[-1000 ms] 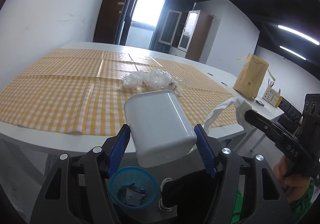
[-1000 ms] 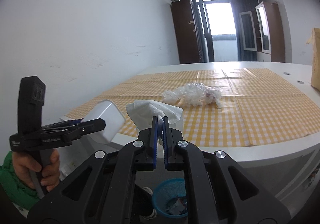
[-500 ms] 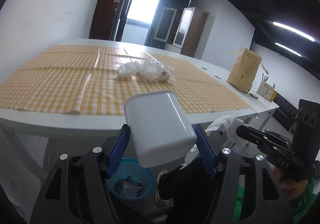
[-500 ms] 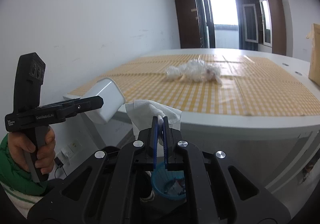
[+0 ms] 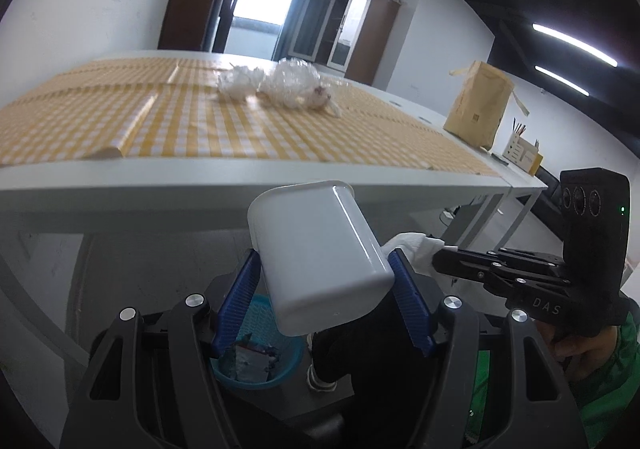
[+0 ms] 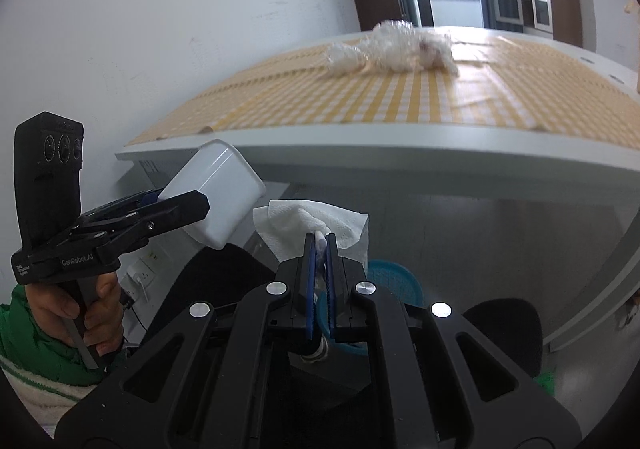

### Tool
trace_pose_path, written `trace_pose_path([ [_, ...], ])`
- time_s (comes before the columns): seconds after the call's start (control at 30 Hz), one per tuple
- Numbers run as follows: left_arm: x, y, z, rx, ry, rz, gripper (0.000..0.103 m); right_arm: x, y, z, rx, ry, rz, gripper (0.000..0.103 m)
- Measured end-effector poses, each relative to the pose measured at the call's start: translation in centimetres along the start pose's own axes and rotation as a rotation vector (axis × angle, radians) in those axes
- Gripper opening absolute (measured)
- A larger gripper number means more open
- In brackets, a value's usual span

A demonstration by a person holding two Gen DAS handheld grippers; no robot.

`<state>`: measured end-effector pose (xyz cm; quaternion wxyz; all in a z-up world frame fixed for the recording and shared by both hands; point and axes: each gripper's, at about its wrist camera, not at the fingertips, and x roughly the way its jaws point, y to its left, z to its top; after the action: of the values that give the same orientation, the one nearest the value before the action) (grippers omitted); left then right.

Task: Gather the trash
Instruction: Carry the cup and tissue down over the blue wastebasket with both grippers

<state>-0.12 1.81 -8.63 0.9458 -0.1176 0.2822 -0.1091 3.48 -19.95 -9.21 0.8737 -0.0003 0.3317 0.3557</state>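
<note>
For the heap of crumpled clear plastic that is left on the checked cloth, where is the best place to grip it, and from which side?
Probably at the top of the taller, puffed lump of the crumpled plastic, coming down from above with open tongs. The heap lies low and loose on the checked cloth, so a level approach from the table edge would likely push it rather than catch it.

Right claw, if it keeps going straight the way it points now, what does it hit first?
Probably the blue basket on the floor below the table edge. The right claw, shut on the white tissue, aims down toward it; depth is unclear.
</note>
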Motion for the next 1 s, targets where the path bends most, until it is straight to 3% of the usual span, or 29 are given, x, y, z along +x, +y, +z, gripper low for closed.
trace_pose_path([
  [0.53,8.1,4.0,-4.1,-0.116,0.227,0.023,0.065,8.3,-4.1,-3.1,0.089,0.199,-0.013,0.004],
  [1.0,14.1,6.8,-5.4,-0.179,0.323,0.087,0.065,16.0,-7.7,-5.5,0.221,0.373,-0.011,0.004],
])
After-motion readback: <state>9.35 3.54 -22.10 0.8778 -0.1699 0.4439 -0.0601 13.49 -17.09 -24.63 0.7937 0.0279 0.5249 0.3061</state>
